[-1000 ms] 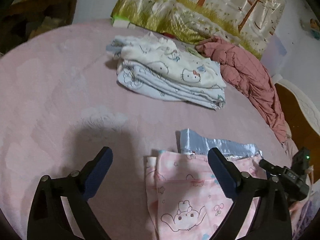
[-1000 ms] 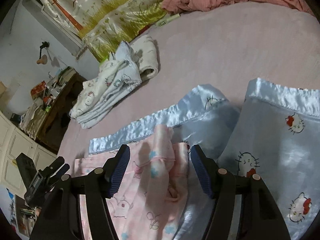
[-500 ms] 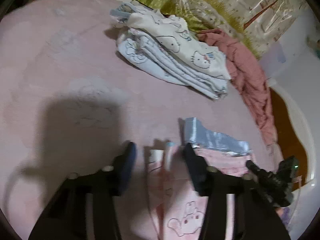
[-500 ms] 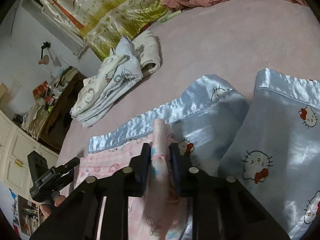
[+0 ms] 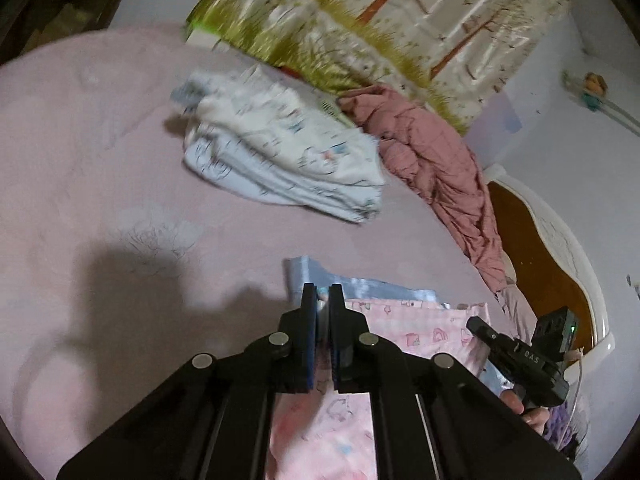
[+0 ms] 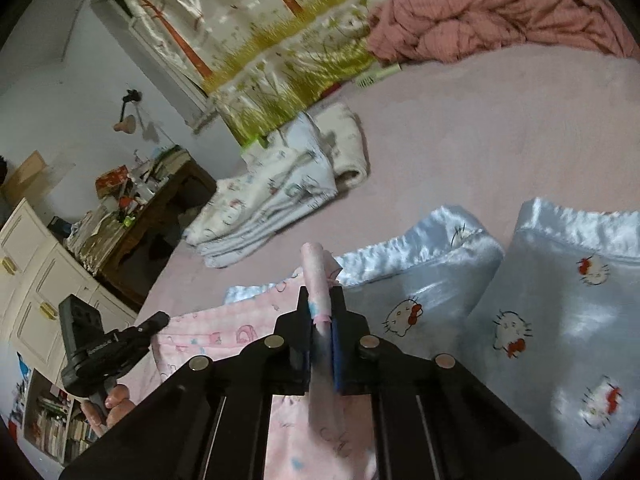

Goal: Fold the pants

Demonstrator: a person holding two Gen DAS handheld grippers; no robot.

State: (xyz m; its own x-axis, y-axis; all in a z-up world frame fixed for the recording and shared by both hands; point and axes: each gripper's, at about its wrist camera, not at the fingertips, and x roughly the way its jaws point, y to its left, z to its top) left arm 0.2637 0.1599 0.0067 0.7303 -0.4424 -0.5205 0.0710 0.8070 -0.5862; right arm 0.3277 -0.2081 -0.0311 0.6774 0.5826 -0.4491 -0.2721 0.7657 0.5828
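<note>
The pink cartoon-print pants [image 5: 404, 328] lie on the pink bed, over shiny blue fabric; they also show in the right wrist view [image 6: 224, 332]. My left gripper [image 5: 323, 292] is shut on the pants' left corner. My right gripper [image 6: 320, 300] is shut on the pants' other corner, and a rolled pink edge [image 6: 316, 268] sticks up between the fingers. Each gripper shows in the other's view: the right one [image 5: 516, 356] at the lower right, the left one [image 6: 104, 348] at the lower left.
A stack of folded white and blue Hello Kitty clothes [image 5: 280, 156] lies farther back on the bed [image 5: 80, 184]. A crumpled dusty-pink quilt [image 5: 432, 160] lies at the back right. Blue satin Hello Kitty pillows [image 6: 560, 320] sit to my right. A cluttered wooden table [image 6: 152, 196] stands beside the bed.
Both grippers closed from open onto the pants' top corners. The left gripper moved right to the corner, and both have lifted the edge slightly.
</note>
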